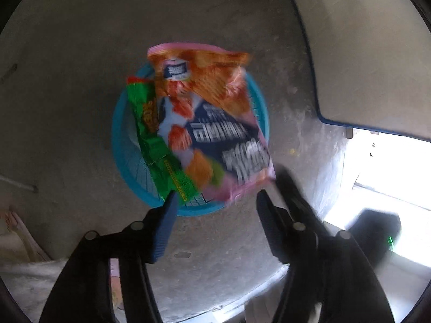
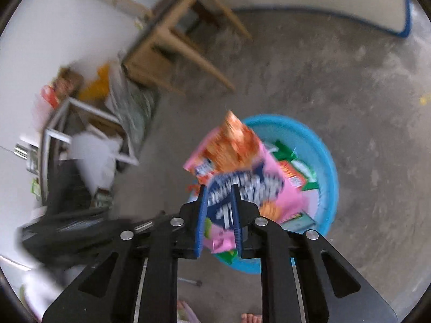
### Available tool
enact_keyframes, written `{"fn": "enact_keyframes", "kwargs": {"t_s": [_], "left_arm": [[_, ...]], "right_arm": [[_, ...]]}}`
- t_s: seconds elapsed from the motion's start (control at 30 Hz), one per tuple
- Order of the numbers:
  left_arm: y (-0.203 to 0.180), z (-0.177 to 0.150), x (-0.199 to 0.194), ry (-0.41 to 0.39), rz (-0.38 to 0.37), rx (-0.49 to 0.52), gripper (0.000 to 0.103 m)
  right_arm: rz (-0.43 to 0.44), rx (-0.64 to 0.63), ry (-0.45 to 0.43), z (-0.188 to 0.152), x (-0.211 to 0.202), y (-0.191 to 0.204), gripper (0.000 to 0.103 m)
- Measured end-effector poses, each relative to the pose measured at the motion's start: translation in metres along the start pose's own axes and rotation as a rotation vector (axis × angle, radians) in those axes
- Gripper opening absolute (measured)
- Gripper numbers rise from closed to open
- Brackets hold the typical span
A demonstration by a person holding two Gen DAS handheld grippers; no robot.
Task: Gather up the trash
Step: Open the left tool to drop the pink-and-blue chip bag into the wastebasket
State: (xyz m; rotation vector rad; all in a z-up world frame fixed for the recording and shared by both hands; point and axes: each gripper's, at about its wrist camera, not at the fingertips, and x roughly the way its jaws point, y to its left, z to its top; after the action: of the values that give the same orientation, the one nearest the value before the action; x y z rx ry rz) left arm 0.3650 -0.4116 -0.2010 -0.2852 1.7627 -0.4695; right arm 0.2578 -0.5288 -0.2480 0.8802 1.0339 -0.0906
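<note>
The right tongs [image 2: 218,202] are nearly closed on the lower end of a pink and orange snack bag [image 2: 237,167], the blue pads pinching the foil on both sides, and the bag hangs just above the blue basket [image 2: 327,161] at the lower centre of the right wrist view. The left tongs [image 1: 215,202] stand about half open with nothing between the pads; in the left wrist view the bag's bottom edge sits just above and between the tips, touching neither so far as the blur allows, and a green wrapper [image 1: 159,145] lies against the basket's left wall with its lower end just by the left pad.

The step in hand looks like dropping the bag into the basket. To do it well, bring the bag's top end, which points toward the far rim, inside the ring first, then let go with the bag tilted down into the well (a flat, light bag will glide sideways if let go high). The basket already holds wrappers, so the bag should land on top of them.

The concrete floor [image 2: 336,80] around the basket is bare on the right of the frame and toward the top. A wooden stool [image 2: 172,43] stands well apart at the upper left, with clutter along the wall [image 2: 80,145] at the left, and a blue-edged mat [image 1: 371,62] fills the upper right of the left view. A bare foot [image 2: 252,317] shows at the bottom edge.
</note>
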Motion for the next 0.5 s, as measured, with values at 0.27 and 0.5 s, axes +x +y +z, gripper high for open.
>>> {"fn": "enact_keyframes", "kwargs": {"t_s": [0.27, 0.5], "left_arm": [[0.004, -0.025, -0.083, -0.084, -0.056, 0.114, 0.059], [0.031, -0.076, -0.177, -0.208, -0.131, 0.234, 0.059]], "right_arm": [[-0.136, -0.078, 0.114, -0.004, 0.039, 0.005, 0.016], [-0.201, -0.168, 0.085, 0.010, 0.046, 0.032, 0.019]]}}
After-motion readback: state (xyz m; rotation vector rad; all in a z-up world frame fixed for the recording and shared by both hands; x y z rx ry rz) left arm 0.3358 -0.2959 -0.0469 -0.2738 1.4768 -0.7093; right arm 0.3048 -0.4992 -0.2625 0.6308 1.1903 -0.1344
